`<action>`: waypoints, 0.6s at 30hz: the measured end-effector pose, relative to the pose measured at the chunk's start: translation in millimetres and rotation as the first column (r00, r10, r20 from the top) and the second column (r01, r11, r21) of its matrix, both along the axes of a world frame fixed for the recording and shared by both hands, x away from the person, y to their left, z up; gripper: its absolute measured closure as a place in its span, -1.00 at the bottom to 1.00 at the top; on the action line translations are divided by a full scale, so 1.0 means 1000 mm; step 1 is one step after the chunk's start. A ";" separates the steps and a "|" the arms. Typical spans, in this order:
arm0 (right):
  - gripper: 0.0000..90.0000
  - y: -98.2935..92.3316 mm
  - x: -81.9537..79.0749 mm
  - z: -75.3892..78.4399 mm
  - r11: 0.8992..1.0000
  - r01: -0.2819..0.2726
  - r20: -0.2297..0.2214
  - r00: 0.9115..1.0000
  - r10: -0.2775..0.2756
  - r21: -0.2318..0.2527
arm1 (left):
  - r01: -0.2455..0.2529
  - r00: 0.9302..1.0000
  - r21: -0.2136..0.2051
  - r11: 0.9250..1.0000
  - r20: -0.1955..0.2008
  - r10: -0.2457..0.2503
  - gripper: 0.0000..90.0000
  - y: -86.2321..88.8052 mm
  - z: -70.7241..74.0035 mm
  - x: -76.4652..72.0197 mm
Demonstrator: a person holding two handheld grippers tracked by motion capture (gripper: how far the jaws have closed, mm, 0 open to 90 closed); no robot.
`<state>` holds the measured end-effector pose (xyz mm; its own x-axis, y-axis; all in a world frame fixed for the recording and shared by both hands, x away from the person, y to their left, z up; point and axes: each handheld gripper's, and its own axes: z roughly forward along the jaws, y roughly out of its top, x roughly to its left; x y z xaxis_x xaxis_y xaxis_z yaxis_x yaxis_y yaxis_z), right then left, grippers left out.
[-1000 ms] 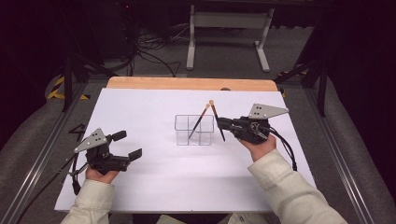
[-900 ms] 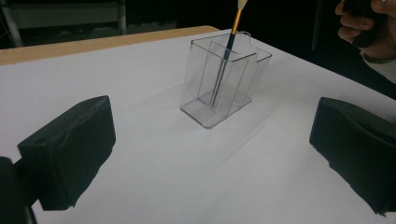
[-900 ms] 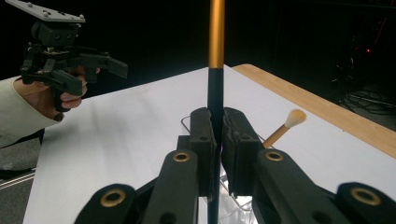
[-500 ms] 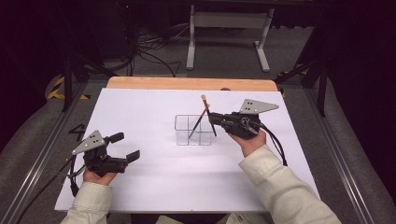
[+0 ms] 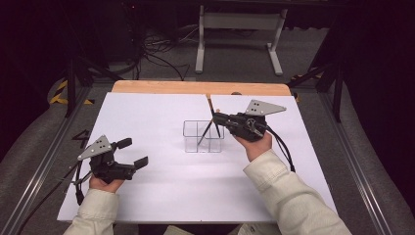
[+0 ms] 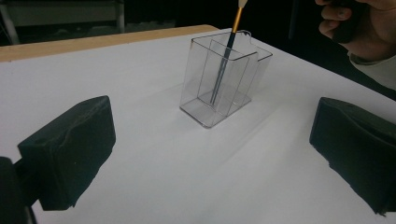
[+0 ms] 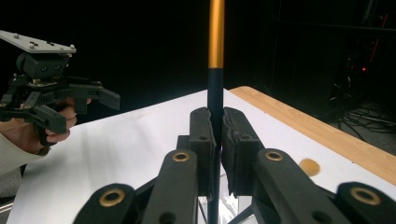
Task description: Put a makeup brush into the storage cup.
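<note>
- The thin black paintbrush with a gold band and pale wooden end (image 5: 211, 119) stands slanted in the clear plastic organizer box with inner dividers (image 5: 203, 137), at the middle of the white table sheet (image 5: 161, 196).
- Its lower tip sits inside the box, in a compartment on the left side as the high view shows it; its upper end leans to the far side, above the box rim.
- The right gripper (image 5: 215, 117) has its jaws pressed tight on the black handle of the brush, just under the gold band. The right gripper view shows the handle (image 7: 215, 100) going up between the two black pads.
- Compared with one second ago, the right gripper is now a little more to the left, closer over the box. The brush has come with it and now leans the other way: before, its top leaned right, now it leans left and far.
- In my judgement the brush is being put into the box, and it is almost in; letting it go is what remains.
- The left gripper (image 5: 131, 152) rests on the near left part of the sheet, well apart from the box. Its jaws stand wide with nothing between them, and it has not changed its place.
- The left gripper view looks at the box (image 6: 219, 84) from the side, with the brush (image 6: 224, 65) standing inside.
</note>
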<state>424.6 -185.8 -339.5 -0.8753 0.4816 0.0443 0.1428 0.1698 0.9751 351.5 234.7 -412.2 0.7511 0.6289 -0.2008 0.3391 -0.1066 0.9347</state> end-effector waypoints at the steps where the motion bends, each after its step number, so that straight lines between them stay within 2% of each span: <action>1: 0.84 0.001 0.001 -0.001 1.000 0.001 0.001 1.000 -0.001 0.004 | 0.000 1.000 0.000 1.000 0.000 0.000 -0.98 0.000 0.000 0.000; 6: 0.84 0.006 0.005 -0.002 1.000 0.005 0.027 1.000 -0.006 0.013 | 0.003 1.000 0.001 1.000 0.004 -0.003 -0.98 0.000 0.000 0.001; 15: 0.84 0.017 0.009 -0.005 1.000 -0.007 0.050 0.999 0.006 0.024 | 0.004 1.000 -0.003 1.000 0.001 -0.004 -0.98 0.000 0.000 0.001; 18: 0.84 0.019 0.012 -0.006 0.999 -0.008 0.047 0.999 0.006 0.041 | 0.005 1.000 -0.004 1.000 -0.001 -0.005 -0.98 0.000 0.000 0.001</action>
